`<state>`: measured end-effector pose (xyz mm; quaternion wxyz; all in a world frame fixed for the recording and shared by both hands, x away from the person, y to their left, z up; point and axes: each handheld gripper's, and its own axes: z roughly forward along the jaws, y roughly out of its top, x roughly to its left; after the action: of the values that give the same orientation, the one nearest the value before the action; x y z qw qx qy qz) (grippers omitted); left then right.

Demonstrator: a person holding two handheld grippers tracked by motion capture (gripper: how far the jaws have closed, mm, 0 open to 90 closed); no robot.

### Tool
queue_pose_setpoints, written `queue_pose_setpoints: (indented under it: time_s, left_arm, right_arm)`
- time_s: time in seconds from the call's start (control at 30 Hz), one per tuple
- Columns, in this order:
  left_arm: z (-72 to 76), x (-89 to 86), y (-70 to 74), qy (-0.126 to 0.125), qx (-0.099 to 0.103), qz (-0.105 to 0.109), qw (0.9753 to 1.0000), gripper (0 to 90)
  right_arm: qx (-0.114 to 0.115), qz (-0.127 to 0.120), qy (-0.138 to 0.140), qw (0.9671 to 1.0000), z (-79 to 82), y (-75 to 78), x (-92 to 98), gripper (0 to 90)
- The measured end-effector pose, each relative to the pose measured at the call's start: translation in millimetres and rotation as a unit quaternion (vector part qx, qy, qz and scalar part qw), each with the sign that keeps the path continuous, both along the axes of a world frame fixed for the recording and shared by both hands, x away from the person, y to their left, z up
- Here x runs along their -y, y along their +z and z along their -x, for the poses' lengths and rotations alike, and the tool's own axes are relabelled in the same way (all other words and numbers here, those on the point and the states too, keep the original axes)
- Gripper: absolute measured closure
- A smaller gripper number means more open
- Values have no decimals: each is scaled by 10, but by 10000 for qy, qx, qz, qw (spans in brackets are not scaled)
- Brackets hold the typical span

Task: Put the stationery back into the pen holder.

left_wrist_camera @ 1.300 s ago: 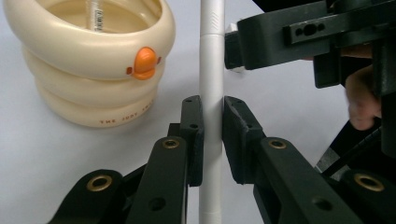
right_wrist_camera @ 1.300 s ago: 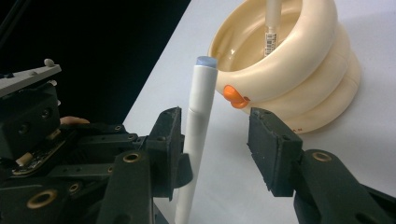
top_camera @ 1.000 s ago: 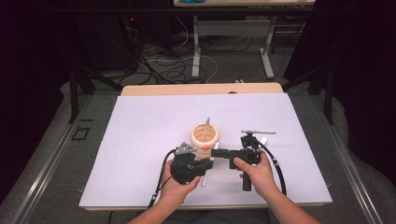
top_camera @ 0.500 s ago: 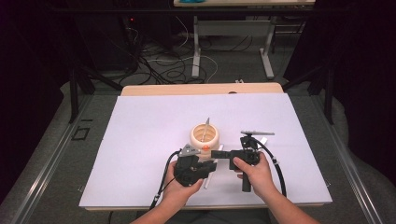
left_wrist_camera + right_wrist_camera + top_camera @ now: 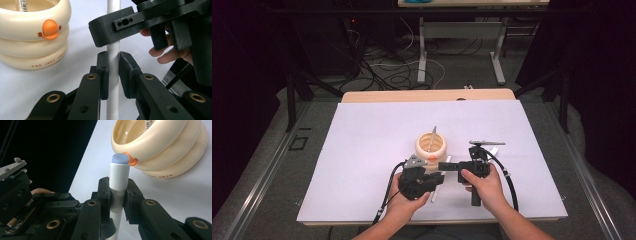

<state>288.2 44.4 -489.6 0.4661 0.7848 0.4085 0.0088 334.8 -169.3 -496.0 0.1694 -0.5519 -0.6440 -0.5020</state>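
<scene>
In the high view, most of the white tube (image 5: pixel 438 186) is hidden under the two grippers and the person's hands, so that a short stretch shows between them and a white tip pokes out just past the left gripper (image 5: pixel 436 179) toward the near edge of the white sheet (image 5: pixel 362 150). The tube lies on the sheet near the middle of its near edge, its long axis running from the near edge toward the cream ringed cup (image 5: pixel 431 145), which stands close beyond it. In the right gripper view the tube ends in a pale blue cap (image 5: pixel 120 159) that points toward the cup; its other end is cut off at the bottom of both gripper views. The left gripper has its jaws closed on the tube's white shaft (image 5: pixel 113 75) — both pads touch it. The right gripper (image 5: pixel 117 192) is likewise clenched on the tube, just below the capped end. The cup bears an orange beak-shaped knob (image 5: pixel 50 29) and small printed lettering on its lowest ring; it holds a thin clear stick with a barcode label (image 5: pixel 21 5) that leans against its rim, its lower part hidden inside the cup. A thin dark tool (image 5: pixel 484 143) lies on the sheet beyond the right gripper — too small to identify.
</scene>
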Motion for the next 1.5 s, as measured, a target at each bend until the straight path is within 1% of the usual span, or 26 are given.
queue_pose_setpoints:
  time_s: [0.2,0.37,0.4,0.47,0.53,0.57,0.6,0.67,0.7,0.73,0.77,0.8,1.0,1.03,1.1,1.2,1.3,1.33,1.4,1.47,1.5]
  left_arm:
    - [-5,2,-7,1,-9,16,10000,784]
    - [4,3,-6,7,54,19,10000,779]
    - [3,2,-4,13,43,49,10000,770]
    - [-1,-7,1,22,31,41,10000,748]
    - [-7,-15,0,40,27,33,10000,738]
    - [-9,-24,4,35,-8,27,10000,728]
    - [-14,-31,3,58,0,44,10000,715]
    - [-22,-49,6,105,29,56,9999,701]
    - [-25,-57,10,122,0,72,9999,695]
    - [-32,-72,13,130,16,54,9999,689]
    - [-38,-81,14,152,20,77,9999,684]
    - [-42,-90,16,171,20,82,9998,676]
    - [-58,-135,10,253,23,64,9997,634]
    - [-58,-142,11,264,-3,44,9996,628]
    - [-66,-159,10,306,37,49,9995,616]
    - [-87,-196,17,389,41,13,9992,595]
    - [-119,-238,0,485,-37,-47,9988,586]
    - [-134,-254,-11,502,-25,-94,9987,584]
    - [-156,-277,-28,585,-109,-134,9981,576]
    - [-181,-303,-39,638,-123,-157,9978,562]
    - [-194,-316,-42,683,-120,-176,9974,550]
  right_arm:
    - [-33,8,19,10000,-1,-1,2,781]
    - [14,-8,-2,10000,-1,-3,1,781]
    - [11,1,3,10000,-1,-4,2,781]
    - [7,37,52,10000,-1,-10,13,781]
    - [18,65,25,10000,-3,-13,11,781]
    - [38,64,-10,10000,-4,-14,8,781]
    - [19,41,-7,10000,-7,-8,12,781]
    - [49,75,-37,10000,-15,-8,25,782]
    - [49,67,-69,9999,-19,-7,30,781]
    - [101,75,-107,9999,-25,-12,39,781]
    - [97,53,-131,9999,-29,-9,46,781]
    - [112,64,-104,9999,-35,-9,65,781]
    - [133,105,-183,9997,-46,-2,105,782]
    - [138,119,-211,9996,-45,0,106,782]
    - [179,112,-263,9994,-44,-1,110,781]
    - [176,129,-248,9995,-46,14,136,782]
    - [270,159,-269,9991,-50,22,160,782]
    - [249,167,-286,9991,-48,30,162,782]
    - [263,175,-283,9991,-52,32,164,782]
    - [262,232,-253,9991,-56,36,161,782]
    - [295,203,-309,9989,-56,35,149,782]
